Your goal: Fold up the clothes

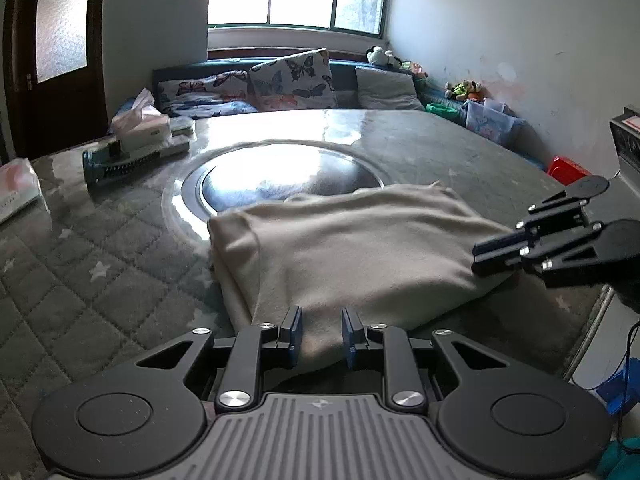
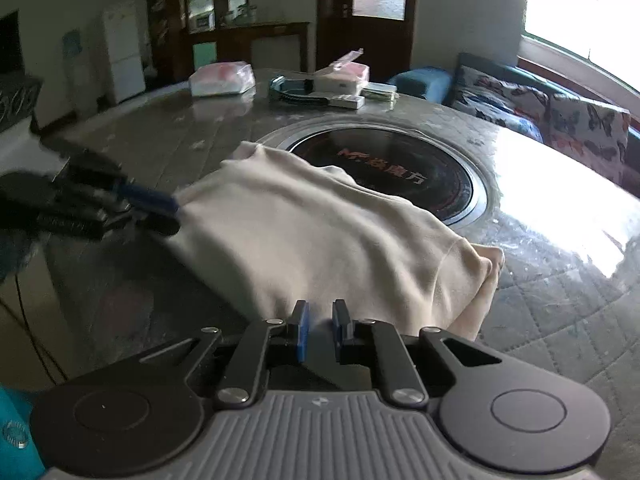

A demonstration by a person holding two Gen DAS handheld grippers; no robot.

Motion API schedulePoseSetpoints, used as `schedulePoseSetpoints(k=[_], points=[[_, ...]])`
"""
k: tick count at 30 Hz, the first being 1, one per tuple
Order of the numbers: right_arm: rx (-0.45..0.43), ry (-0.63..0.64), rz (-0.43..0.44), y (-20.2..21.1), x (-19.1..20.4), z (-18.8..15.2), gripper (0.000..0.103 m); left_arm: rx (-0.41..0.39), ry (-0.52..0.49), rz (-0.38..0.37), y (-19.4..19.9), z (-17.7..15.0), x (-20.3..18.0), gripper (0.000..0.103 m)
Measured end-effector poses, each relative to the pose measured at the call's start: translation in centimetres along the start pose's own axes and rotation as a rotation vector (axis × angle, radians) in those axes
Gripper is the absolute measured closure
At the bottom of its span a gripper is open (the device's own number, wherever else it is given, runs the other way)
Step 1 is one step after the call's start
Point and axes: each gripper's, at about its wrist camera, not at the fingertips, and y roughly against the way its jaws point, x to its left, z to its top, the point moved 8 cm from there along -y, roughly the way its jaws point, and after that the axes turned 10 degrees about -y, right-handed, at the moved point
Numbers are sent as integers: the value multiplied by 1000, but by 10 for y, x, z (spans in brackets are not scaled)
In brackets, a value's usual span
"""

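Observation:
A cream garment (image 1: 352,248), folded into a thick pad, lies on the quilted grey table cover (image 1: 100,264) and partly over a round glass hob (image 1: 288,176). My left gripper (image 1: 322,326) is at the garment's near edge, its blue-padded jaws shut on a fold of the cloth. In the same view my right gripper (image 1: 480,254) grips the cloth's right end. From the right wrist, the right gripper (image 2: 320,316) is shut on the near hem of the garment (image 2: 312,236), and the left gripper (image 2: 174,210) pinches the far left corner.
A tissue box (image 1: 140,128), a brush (image 1: 120,160) and a plastic-wrapped pack (image 2: 222,78) sit at the table's far side. Butterfly-print cushions (image 1: 292,80) line a bench under the window. The table edge (image 1: 600,312) drops off at the right, near a red stool (image 1: 568,170).

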Motion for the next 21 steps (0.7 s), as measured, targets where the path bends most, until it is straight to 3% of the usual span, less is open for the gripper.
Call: schedulePoseSetpoints(k=[8, 13, 21], points=[[-70, 15, 60, -1, 24, 23, 92, -30, -14, -14, -17, 21, -12, 79], [-13, 36, 95, -22, 38, 10, 90, 14, 1, -21, -25, 7, -8, 79], [-32, 23, 99, -12, 28, 25, 88, -29, 58, 12, -32, 36, 17, 79]])
